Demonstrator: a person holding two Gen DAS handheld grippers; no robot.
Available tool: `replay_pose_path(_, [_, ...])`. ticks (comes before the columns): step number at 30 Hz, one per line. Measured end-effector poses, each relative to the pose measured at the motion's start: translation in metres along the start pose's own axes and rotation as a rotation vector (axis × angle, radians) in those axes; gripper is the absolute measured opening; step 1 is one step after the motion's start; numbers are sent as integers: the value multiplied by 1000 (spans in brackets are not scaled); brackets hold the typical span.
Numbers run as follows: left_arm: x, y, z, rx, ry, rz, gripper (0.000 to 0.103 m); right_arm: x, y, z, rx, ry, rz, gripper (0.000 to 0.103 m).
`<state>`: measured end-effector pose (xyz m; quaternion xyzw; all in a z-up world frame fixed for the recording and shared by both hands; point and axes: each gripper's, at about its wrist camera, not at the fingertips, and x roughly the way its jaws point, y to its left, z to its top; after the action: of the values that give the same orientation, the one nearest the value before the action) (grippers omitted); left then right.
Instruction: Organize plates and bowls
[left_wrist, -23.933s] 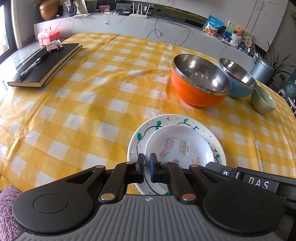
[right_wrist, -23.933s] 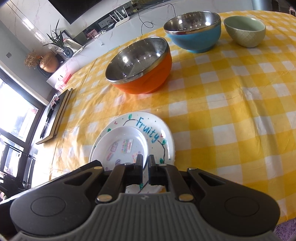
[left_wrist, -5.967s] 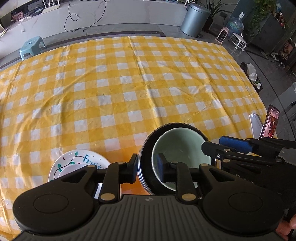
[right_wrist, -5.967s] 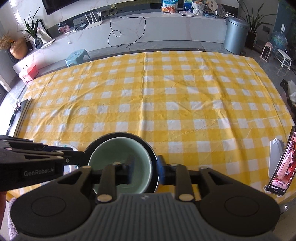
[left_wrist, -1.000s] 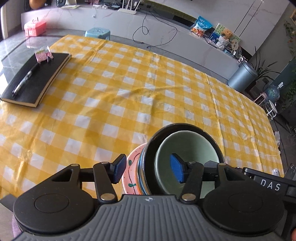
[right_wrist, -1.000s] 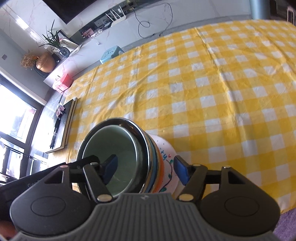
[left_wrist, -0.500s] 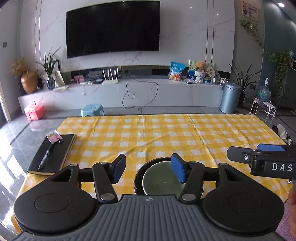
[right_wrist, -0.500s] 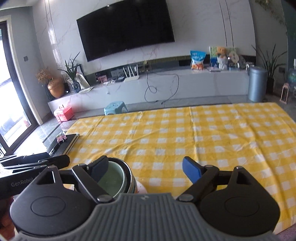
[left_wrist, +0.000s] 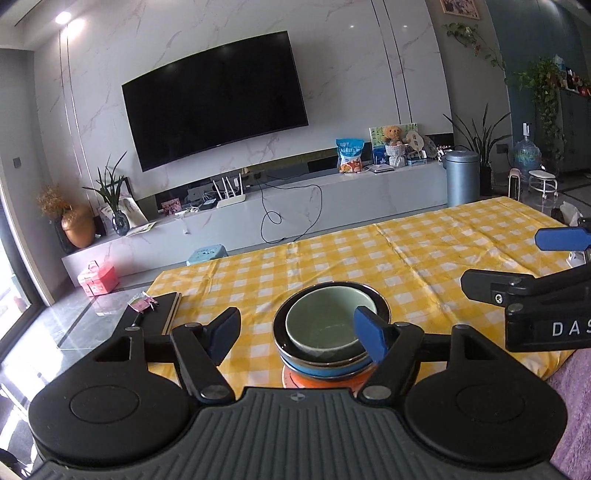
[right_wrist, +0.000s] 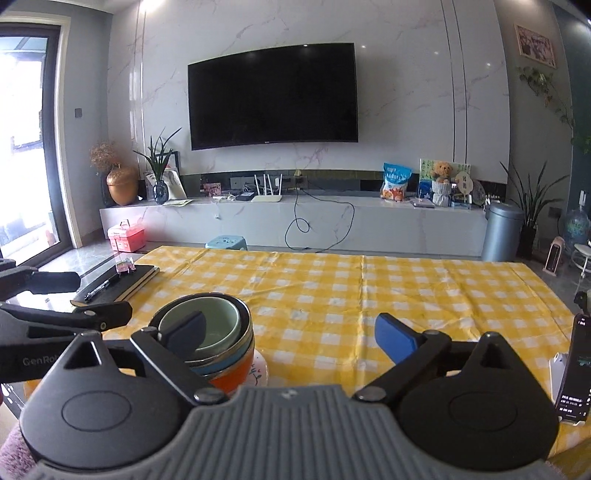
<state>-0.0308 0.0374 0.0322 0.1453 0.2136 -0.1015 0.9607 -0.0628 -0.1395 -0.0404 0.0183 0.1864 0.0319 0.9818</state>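
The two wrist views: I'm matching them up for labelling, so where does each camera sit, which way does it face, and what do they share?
Left wrist: on the left gripper, facing across the checked table toward the TV wall; its opening jaws frame the bowl stack without touching it; the right gripper shows at the right edge.
Right wrist: on the right gripper, facing the same wall; its opening jaws are empty, the stack behind the left finger; the left gripper shows at the left edge.
Shared: stack, table, notebook, TV.
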Motion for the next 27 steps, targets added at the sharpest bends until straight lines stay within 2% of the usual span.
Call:
replay_pose_path(3, [-4, -5, -10, 16, 11, -3, 83, -1, 5, -12, -28, 20, 16, 98])
replay_pose_path(8, [7, -2, -29, -25, 88, 10, 85, -3, 11, -22, -25, 51, 72, 100])
replay_pose_path(12, [14, 0, -44, -34, 142, 17, 85, -3, 26, -32, -89, 54, 23, 100])
replay_pose_path(20, [22, -1, -65, -38, 191, 66, 85, 8, 34, -54, -119, 118, 30, 100])
replay_pose_path(27, [31, -9, -73, -25, 247, 38, 85, 25, 24, -67, -79, 210, 18, 100])
